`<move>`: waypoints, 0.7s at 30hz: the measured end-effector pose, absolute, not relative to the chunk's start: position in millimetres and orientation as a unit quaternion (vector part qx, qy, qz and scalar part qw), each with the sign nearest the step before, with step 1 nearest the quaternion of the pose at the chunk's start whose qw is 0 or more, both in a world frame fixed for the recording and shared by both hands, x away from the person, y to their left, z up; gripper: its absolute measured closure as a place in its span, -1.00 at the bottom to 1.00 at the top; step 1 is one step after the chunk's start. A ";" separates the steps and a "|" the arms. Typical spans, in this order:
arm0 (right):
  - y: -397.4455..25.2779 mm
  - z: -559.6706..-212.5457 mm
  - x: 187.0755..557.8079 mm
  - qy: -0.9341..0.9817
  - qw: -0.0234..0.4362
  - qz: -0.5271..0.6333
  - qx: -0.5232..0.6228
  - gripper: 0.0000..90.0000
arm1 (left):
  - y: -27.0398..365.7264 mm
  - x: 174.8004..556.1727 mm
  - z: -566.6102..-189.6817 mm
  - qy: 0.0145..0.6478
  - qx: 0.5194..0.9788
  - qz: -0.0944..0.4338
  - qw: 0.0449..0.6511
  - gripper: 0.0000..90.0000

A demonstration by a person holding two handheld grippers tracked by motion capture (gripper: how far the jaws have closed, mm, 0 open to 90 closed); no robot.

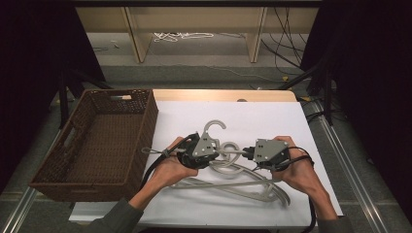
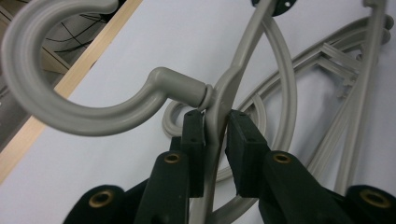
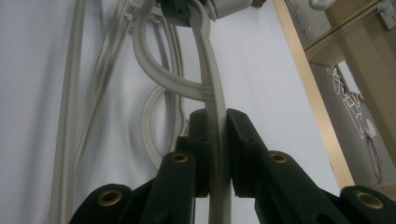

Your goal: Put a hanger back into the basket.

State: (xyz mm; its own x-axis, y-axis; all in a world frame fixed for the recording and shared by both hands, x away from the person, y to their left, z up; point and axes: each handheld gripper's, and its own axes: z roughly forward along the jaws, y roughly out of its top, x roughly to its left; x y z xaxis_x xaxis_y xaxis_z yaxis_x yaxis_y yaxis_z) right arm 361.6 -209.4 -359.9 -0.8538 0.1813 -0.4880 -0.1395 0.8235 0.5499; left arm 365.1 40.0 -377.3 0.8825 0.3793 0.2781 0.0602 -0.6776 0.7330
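- A pale grey plastic clothes hanger with a curled hook is the thing in hand; it is lifted at its neck over the middle of the white-covered worktop, its hook pointing away from the person.
- At least one more hanger of the same grey plastic lies flat on the worktop just under it, and the bars of the two cross one another.
- The left tongs straddle the flat neck of the top hanger right below the hook's collar; one pad touches the plastic, the other stands a little off it, so the grip looks loose, not fully pinched.
- The right tongs are pressed together on a flat bar of the same hanger, both pads against it.
- Risk, as I judge it: the crossed bars may snag, so a lift could drag the lower hanger along or wrench the held one sideways out of the looser left grip.
- A thin, smooth bar can also swivel between the pads if the two hands pull unevenly.
- Both hands come in from the near edge, the left hand and right hand facing each other across the hangers, the tongs pointing inward.
- A dark brown woven basket stands at the worktop's left edge, near the left hand.
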 end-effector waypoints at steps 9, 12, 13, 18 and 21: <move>-205.2 -356.9 361.9 0.900 0.289 0.311 0.101 0.20 | 46.4 366.9 -373.4 0.136 0.886 0.204 0.393 0.79; -208.1 -352.2 363.5 0.873 0.302 0.353 0.149 -0.09 | 51.6 368.9 -369.9 0.141 0.884 0.208 0.393 0.79; -209.5 -349.7 363.7 0.862 0.305 0.369 0.166 -0.16 | 52.8 369.0 -369.8 0.145 0.882 0.210 0.396 0.79; -215.6 -339.1 360.8 0.818 0.302 0.433 0.229 -0.33 | 59.2 371.8 -364.7 0.152 0.880 0.212 0.397 0.80; -219.4 -334.2 355.7 0.797 0.291 0.462 0.258 -0.36 | 64.0 374.0 -362.4 0.164 0.878 0.214 0.396 0.80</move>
